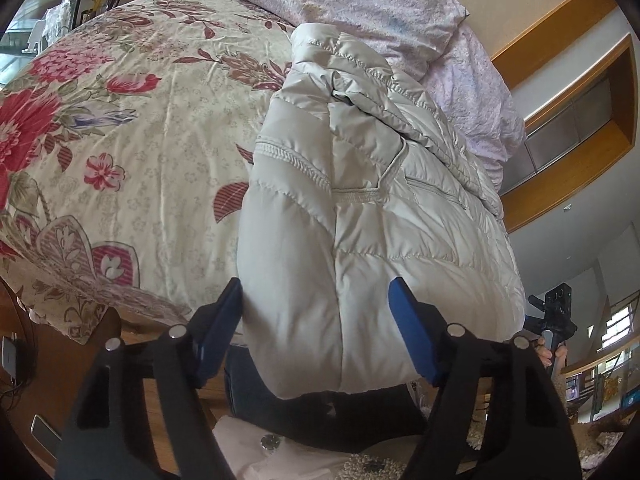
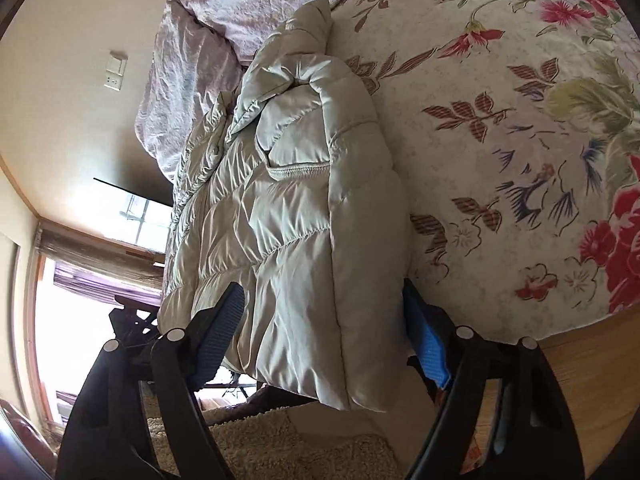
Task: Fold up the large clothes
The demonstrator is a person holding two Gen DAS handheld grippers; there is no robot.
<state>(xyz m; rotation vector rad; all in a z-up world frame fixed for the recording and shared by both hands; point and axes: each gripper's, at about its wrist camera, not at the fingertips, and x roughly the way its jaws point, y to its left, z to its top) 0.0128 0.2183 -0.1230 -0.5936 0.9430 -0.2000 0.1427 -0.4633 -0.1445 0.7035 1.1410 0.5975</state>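
A pale grey quilted puffer jacket [image 1: 360, 200] lies folded lengthways on the bed, its near end hanging over the bed's edge. It also shows in the right wrist view [image 2: 288, 208]. My left gripper [image 1: 316, 320] is open, its blue pads either side of the jacket's near end, one pad [image 1: 408, 320] against the fabric. My right gripper [image 2: 324, 320] is open too, straddling the same end from the other side, with the jacket bulging between its pads [image 2: 424, 332]. The right gripper also shows at the edge of the left wrist view [image 1: 554, 312].
A floral bedspread [image 1: 140, 140] covers the bed beside the jacket. A lilac crumpled duvet [image 1: 360, 4] lies at the far end. Below are a wooden bed frame [image 2: 580, 364] and a shaggy beige rug [image 2: 260, 444]. A window [image 2: 92, 272] is to the left.
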